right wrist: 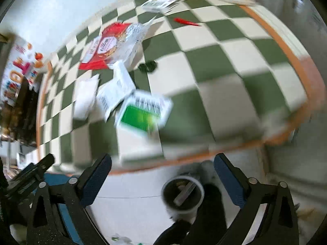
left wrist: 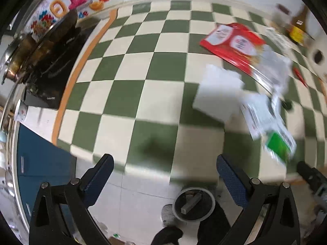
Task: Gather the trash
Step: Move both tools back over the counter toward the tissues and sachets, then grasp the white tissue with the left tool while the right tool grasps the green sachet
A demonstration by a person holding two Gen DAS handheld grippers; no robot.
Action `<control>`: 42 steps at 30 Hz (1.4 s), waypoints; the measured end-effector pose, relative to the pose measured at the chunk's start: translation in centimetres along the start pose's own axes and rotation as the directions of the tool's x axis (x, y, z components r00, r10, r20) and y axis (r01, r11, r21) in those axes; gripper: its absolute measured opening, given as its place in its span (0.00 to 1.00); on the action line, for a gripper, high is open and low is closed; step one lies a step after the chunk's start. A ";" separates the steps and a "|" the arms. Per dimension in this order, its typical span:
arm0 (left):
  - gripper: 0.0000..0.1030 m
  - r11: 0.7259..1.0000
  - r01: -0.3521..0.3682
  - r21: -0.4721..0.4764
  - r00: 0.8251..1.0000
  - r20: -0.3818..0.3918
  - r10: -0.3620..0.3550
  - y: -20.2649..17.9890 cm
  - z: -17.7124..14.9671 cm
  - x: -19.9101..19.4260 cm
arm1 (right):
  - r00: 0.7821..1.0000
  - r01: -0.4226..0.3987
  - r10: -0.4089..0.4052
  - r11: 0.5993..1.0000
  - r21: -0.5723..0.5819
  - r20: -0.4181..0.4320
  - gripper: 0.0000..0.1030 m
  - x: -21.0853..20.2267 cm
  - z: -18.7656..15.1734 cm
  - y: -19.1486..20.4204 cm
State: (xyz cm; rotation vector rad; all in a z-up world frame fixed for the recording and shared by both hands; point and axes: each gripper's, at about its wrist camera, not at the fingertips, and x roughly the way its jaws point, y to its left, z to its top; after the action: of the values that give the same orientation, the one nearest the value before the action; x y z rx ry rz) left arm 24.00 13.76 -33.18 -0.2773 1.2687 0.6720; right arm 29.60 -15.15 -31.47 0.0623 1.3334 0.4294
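Beside the red packet [left wrist: 229, 40], white paper [left wrist: 218, 94].

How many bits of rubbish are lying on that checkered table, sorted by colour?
Red: 2, the big bag and a small wrapper
White: 3, the blank sheet, a printed packet and a far packet
Green and white: 1, the box
Dark: 1, a small lump
Total: 7; blur may hide more.
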 end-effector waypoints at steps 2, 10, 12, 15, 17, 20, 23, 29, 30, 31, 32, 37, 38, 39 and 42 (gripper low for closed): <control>0.99 1.000 -0.005 -0.019 1.000 -0.029 0.005 -0.5 1.8 1.2 | 0.999 0.029 -0.030 0.998 -0.052 -0.024 0.92 2.9 2.2 1.4; 0.99 0.997 0.079 -0.006 0.996 -0.051 -0.080 -3.2 6.2 4.6 | 0.981 0.194 -0.181 0.932 -0.307 0.070 0.15 7.0 3.9 5.5; 0.93 0.995 0.104 0.001 0.993 -0.061 -0.104 -3.9 6.9 5.2 | 0.983 0.181 -0.168 0.929 -0.321 0.069 0.00 6.8 3.9 4.9; 0.61 0.992 0.124 0.017 0.988 -0.094 -0.122 -4.7 7.3 6.3 | 0.989 0.148 -0.139 0.949 -0.277 0.052 0.00 6.0 4.2 2.2; 0.35 0.985 0.172 -0.004 0.982 -0.077 -0.172 -4.4 7.3 6.2 | 0.995 0.100 -0.095 0.974 -0.206 0.031 0.00 5.2 4.7 -0.3; 0.09 0.985 0.171 -0.004 0.983 -0.073 -0.171 -4.0 6.8 5.5 | 0.999 0.029 -0.026 0.993 -0.113 0.029 0.00 3.8 4.9 -2.8; 0.08 0.995 0.104 -0.011 0.994 -0.041 -0.104 -3.2 5.1 4.4 | 0.999 -0.018 0.021 0.997 -0.070 0.036 0.00 2.6 5.1 -4.0; 0.07 0.996 -0.003 -0.086 1.000 -0.018 0.001 -1.2 -0.6 2.1 | 0.997 -0.079 0.077 0.993 -0.083 -0.020 0.64 3.8 5.5 -1.8; 0.07 0.995 -0.010 -0.098 1.000 -0.022 0.008 -0.9 -1.4 2.1 | 0.997 -0.070 0.068 0.992 -0.106 -0.022 0.64 4.4 5.3 -0.6; 0.07 0.994 -0.014 -0.106 0.999 -0.031 0.011 -1.0 -1.8 2.3 | 0.999 -0.039 0.036 0.990 -0.137 -0.030 0.64 5.1 5.2 0.3; 0.07 0.993 -0.009 -0.115 0.999 -0.050 0.003 -0.9 -2.5 2.7 | 0.999 -0.009 0.002 0.986 -0.166 -0.041 0.64 5.6 4.9 1.0; 0.08 0.993 -0.002 -0.122 0.999 -0.040 -0.003 -0.9 -2.9 2.7 | 0.980 0.198 -0.197 0.915 -0.351 0.038 0.68 7.5 3.0 5.6; 0.08 0.993 -0.001 -0.121 0.999 -0.039 -0.004 -1.0 -2.9 2.7 | 0.981 0.191 -0.188 0.918 -0.347 0.043 0.67 7.5 2.9 5.7; 0.08 0.993 0.001 -0.120 0.999 -0.038 -0.005 -1.2 -2.8 2.8 | 0.981 0.194 -0.187 0.919 -0.344 0.052 0.67 7.5 2.9 5.8; 0.08 0.993 -0.001 -0.116 1.000 -0.031 -0.002 -1.5 -2.7 2.9 | 0.983 0.181 -0.169 0.910 -0.374 0.065 0.49 7.3 2.7 6.5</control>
State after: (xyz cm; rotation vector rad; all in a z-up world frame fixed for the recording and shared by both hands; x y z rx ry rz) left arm 23.20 12.06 -36.95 -0.3847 1.2613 0.7446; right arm 31.67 -6.18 -35.71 -0.3701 1.1931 0.5240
